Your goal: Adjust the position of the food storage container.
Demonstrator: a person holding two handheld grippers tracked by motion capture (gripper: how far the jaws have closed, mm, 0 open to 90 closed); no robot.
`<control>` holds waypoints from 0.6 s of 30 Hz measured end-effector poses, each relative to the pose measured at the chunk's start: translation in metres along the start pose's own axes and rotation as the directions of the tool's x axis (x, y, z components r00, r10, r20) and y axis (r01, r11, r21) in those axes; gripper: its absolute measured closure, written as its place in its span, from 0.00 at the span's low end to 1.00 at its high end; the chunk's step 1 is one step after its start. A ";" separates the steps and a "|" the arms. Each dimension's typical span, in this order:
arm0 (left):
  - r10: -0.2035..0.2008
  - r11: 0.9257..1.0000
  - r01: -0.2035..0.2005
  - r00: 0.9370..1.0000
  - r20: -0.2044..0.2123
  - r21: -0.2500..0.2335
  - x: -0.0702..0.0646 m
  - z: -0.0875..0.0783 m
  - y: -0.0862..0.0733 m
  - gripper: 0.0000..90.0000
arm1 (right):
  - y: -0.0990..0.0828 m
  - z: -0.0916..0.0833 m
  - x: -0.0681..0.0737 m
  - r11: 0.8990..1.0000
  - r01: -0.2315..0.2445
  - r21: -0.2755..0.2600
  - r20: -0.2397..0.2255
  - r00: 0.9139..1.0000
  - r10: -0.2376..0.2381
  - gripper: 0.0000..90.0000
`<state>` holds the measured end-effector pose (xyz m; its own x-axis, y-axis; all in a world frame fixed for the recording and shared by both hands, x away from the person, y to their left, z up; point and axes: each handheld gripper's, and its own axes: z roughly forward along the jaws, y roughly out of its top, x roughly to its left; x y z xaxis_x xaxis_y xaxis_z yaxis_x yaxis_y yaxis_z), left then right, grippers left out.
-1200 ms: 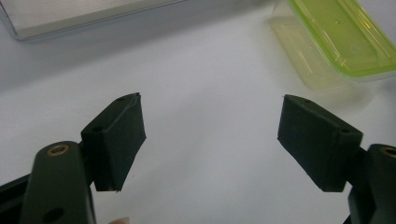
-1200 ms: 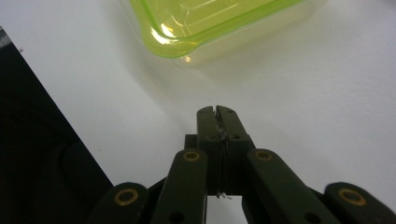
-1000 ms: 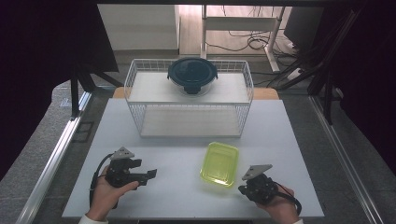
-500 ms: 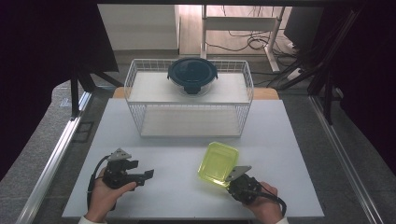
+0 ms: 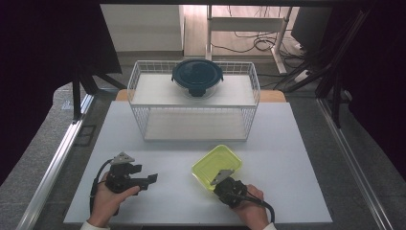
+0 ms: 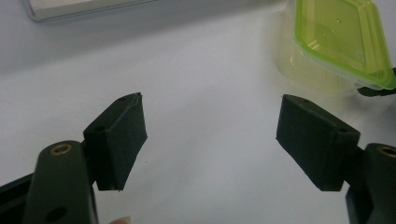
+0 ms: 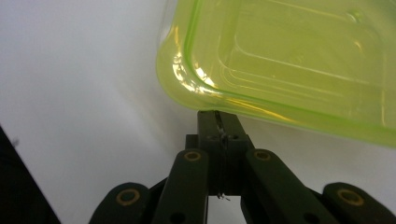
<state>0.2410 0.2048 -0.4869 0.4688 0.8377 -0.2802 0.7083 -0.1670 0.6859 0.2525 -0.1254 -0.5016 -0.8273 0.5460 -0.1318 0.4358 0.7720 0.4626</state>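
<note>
The right claw (image 5: 223, 178) has its jaws pressed flat together, tips tucked under the near edge of the green-lidded container (image 5: 217, 166), which sits on the white tabletop (image 5: 297, 158) in front of the wire basket (image 5: 194, 103). It looks like a push or a lift, so slow and level is probably best. The left claw (image 5: 152, 178) waits wide and empty, well apart.

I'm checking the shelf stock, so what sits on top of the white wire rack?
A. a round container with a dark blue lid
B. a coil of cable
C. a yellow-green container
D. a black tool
A: the round container with a dark blue lid sits on top of the white wire rack, seen in the high view.
</note>
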 end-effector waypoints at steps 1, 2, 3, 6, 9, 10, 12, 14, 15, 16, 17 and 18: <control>0.000 1.000 0.000 1.000 -0.001 0.000 0.000 0.000 0.000 0.26 | 0.003 0.002 0.001 1.000 0.006 0.000 0.001 1.000 -0.006 0.99; 0.000 1.000 0.000 1.000 -0.001 0.000 0.000 0.000 0.000 0.26 | 0.005 0.004 0.003 1.000 0.010 0.002 0.007 1.000 -0.010 0.99; -0.001 1.000 0.001 1.000 -0.002 -0.002 0.000 0.000 0.000 0.26 | 0.007 0.005 0.005 1.000 0.012 0.002 0.007 1.000 -0.012 0.99; -0.004 1.000 0.004 1.000 -0.007 -0.004 0.002 -0.002 -0.001 0.26 | 0.009 0.006 0.007 1.000 0.015 0.000 -0.002 1.000 -0.015 0.99; -0.008 1.000 0.008 1.000 -0.012 -0.011 0.001 -0.002 -0.002 0.26 | 0.004 -0.009 0.006 1.000 -0.001 -0.021 -0.011 1.000 0.001 0.99; -0.004 1.000 0.004 1.000 -0.012 -0.011 0.001 -0.002 -0.002 0.26 | 0.001 -0.017 0.005 0.999 -0.010 -0.038 -0.016 1.000 0.009 0.99; 0.001 1.000 -0.001 1.000 -0.014 -0.009 0.000 -0.002 -0.001 0.26 | -0.005 -0.031 0.000 0.997 -0.030 -0.073 -0.015 0.999 0.029 0.99; 0.001 1.000 -0.001 1.000 -0.013 -0.008 0.000 -0.001 -0.001 0.26 | -0.007 -0.038 -0.005 0.995 -0.047 -0.091 -0.010 0.999 0.047 0.99; 0.004 1.000 -0.004 1.000 -0.012 -0.006 -0.001 -0.001 0.000 0.26 | -0.008 -0.049 -0.020 0.990 -0.079 -0.119 0.012 0.997 0.081 0.99; 0.004 1.000 -0.004 1.000 -0.009 -0.005 -0.002 0.000 0.000 0.26 | -0.007 -0.053 -0.029 0.986 -0.098 -0.134 0.020 0.995 0.101 0.99; 0.005 1.000 -0.005 1.000 -0.009 -0.005 -0.002 0.000 0.000 0.26 | -0.007 -0.059 -0.038 0.982 -0.113 -0.151 0.029 0.993 0.119 0.99; 0.007 1.000 -0.007 1.000 -0.009 -0.003 -0.002 0.001 0.000 0.26 | -0.005 -0.063 -0.048 0.978 -0.130 -0.164 0.039 0.990 0.138 0.99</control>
<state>0.2405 0.2029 -0.4869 0.4687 0.8413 -0.2694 0.7036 -0.1711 0.6897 0.2674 -0.1765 -0.4423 -0.7449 0.6595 -0.1008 0.4756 0.6310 0.6129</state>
